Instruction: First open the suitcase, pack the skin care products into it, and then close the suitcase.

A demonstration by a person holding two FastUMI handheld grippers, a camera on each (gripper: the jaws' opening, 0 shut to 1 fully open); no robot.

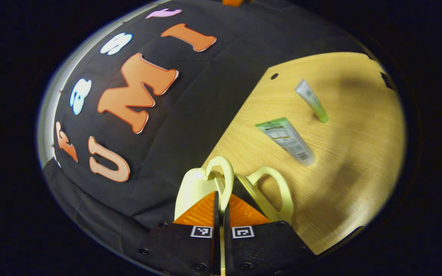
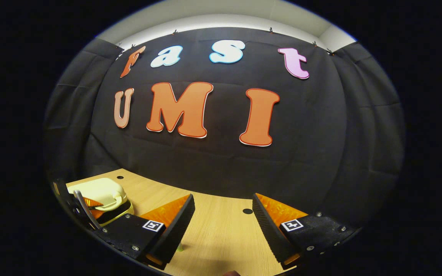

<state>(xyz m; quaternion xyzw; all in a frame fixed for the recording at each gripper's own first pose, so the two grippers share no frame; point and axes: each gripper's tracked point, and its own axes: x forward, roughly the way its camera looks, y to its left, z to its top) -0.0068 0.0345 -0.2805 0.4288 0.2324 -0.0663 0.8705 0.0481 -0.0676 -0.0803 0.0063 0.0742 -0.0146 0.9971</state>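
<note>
Two tubes wait while you lift the lid.
Your left hand-held gripper (image 1: pixel 219 209) pinches the suitcase (image 1: pixel 198 186) handle (image 1: pixel 221 172); right hand-held gripper (image 2: pixel 221 222) hangs open. A thin grip could slip, dropping the lid.

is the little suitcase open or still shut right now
Partly open. In the left gripper view the left gripper pinches one handle of the pale yellow suitcase, the other handle splayed apart; a dark gap shows between the halves.
</note>
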